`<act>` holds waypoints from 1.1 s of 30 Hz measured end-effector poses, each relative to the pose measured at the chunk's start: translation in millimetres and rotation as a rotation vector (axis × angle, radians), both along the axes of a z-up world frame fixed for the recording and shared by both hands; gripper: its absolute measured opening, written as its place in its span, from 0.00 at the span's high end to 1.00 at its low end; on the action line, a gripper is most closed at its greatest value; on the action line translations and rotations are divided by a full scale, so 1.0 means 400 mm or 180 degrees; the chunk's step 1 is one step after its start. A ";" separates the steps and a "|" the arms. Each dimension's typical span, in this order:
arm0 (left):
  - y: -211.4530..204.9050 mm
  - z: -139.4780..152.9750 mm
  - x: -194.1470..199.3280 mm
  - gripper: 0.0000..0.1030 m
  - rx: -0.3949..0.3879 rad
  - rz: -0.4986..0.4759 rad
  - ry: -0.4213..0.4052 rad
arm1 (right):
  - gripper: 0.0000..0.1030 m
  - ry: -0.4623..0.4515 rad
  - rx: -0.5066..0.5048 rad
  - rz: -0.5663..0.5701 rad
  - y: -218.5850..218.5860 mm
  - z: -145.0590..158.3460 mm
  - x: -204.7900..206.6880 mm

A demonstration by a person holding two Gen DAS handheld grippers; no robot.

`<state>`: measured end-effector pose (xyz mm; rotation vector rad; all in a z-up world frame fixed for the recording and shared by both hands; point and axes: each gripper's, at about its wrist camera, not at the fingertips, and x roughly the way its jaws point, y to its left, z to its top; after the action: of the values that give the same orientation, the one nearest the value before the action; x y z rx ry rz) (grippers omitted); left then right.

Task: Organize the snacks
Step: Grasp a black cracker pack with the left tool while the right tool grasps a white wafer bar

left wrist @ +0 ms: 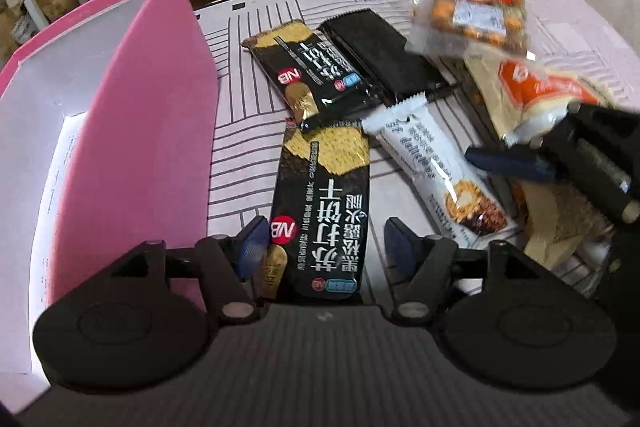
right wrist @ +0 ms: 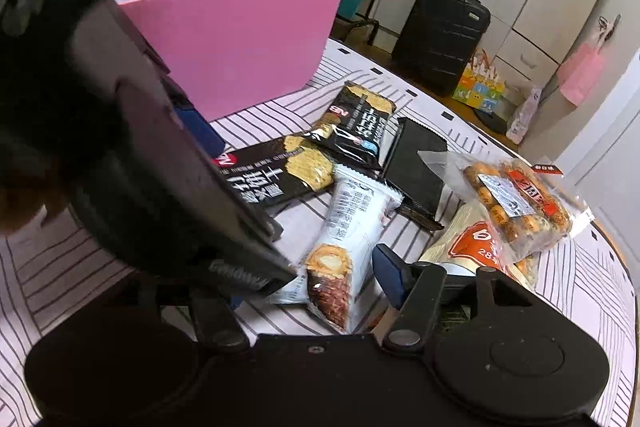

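Snacks lie loose on the striped surface (left wrist: 256, 39) beside the pink box (left wrist: 152, 131), where the left tool (left wrist: 324, 247), spread wide, straddles the nearest black cracker pack (left wrist: 324, 203), likely needing to close, and the right tool (right wrist: 320, 279) gapes over the white bar (right wrist: 344, 247).

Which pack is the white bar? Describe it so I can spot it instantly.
Start at the pink box on the striped cloth; the snacks lie in a pile beside it. The white bar lies between the nearest black cracker pack and the orange pouch. It is the only white wrapper.
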<state>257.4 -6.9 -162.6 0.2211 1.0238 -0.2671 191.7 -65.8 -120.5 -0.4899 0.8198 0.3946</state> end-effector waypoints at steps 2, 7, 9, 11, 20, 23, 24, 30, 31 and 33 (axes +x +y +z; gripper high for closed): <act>0.001 -0.003 0.005 0.32 -0.0045 0.0031 0.0005 | 0.50 0.0006 -0.0018 -0.0012 -0.002 0.002 -0.002; 0.031 -0.023 0.044 0.16 -0.0416 0.0202 0.0212 | 0.62 -0.0038 0.0039 -0.0055 -0.025 0.010 -0.002; 0.036 -0.024 0.046 0.19 -0.0474 0.0209 0.0160 | 0.63 -0.0082 0.0094 -0.0061 -0.030 0.008 -0.005; 0.042 -0.019 0.042 0.43 -0.0461 0.0307 0.0105 | 0.65 -0.0139 0.0044 -0.0064 -0.027 0.003 -0.007; 0.082 0.001 0.034 0.54 -0.0606 0.0531 0.0285 | 0.69 -0.0097 0.0223 -0.0188 -0.036 0.031 -0.013; 0.086 0.011 0.023 0.54 -0.0681 0.0594 0.0369 | 0.69 -0.0109 0.0304 -0.0198 -0.037 0.052 -0.029; 0.089 0.019 0.015 0.54 -0.0693 0.0598 0.0370 | 0.69 -0.0108 0.0326 -0.0190 -0.037 0.058 -0.033; 0.094 0.075 -0.044 0.54 -0.0565 0.0591 0.0393 | 0.69 0.0136 0.0551 -0.0199 -0.044 0.105 -0.069; 0.100 0.082 -0.059 0.54 -0.0561 0.0593 0.0412 | 0.69 0.0184 0.0572 -0.0170 -0.045 0.116 -0.081; 0.107 0.095 -0.093 0.54 -0.0566 0.0565 0.0445 | 0.69 0.0252 0.0610 -0.0128 -0.050 0.136 -0.103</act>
<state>220.4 35.8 -124.6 -0.0503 1.1437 -0.2129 150.3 -85.8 -66.3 -0.2806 0.8575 0.4526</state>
